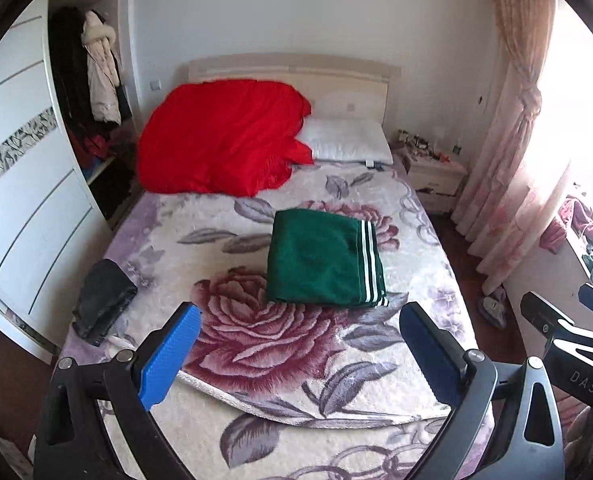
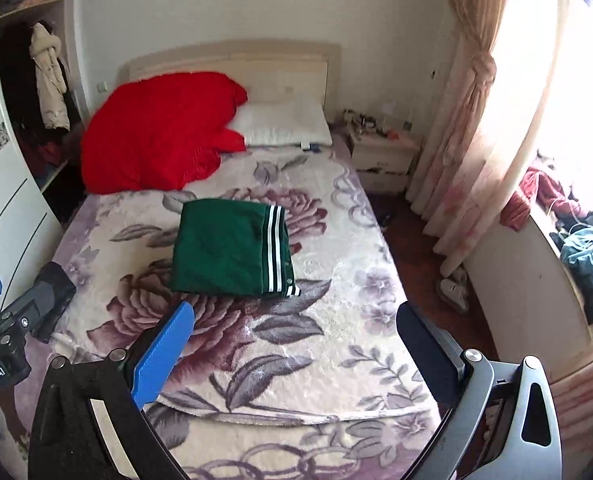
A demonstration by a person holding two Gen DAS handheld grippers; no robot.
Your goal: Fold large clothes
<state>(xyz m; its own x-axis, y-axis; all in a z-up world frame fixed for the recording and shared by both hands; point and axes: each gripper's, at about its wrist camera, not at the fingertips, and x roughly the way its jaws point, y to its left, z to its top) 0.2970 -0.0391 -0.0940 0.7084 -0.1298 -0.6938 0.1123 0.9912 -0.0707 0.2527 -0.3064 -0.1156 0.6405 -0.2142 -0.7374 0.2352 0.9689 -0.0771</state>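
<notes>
A green garment (image 1: 320, 258) with white stripes along one edge lies folded into a neat rectangle near the middle of the bed (image 1: 376, 360), resting flat on the floral blanket (image 1: 256, 340) that covers the mattress. Both tools hang above the foot of the bed, well apart from the garment and touching nothing. The left tool (image 1: 300, 354) is released, its blue fingers (image 1: 168, 360) spread wide with only the blanket visible between them; the right tool (image 2: 296, 354) is likewise released, its blue fingers (image 2: 162, 354) held far apart and empty. In the left wrist view part of the right tool appears at the right edge, and in the right wrist view part of the left tool shows at the left edge. A dark piece of clothing (image 1: 100, 302) lies crumpled on the left side of the bed, near its edge. At the head of the bed a red quilt (image 1: 220, 138) is bunched up against the headboard, just beside and partly overlapping a white pillow (image 1: 348, 140). A nightstand (image 1: 436, 172) stands beside the bed, next to a tied-back curtain (image 1: 512, 128), and an open wardrobe (image 1: 92, 92) with hanging clothes stands on the other side
</notes>
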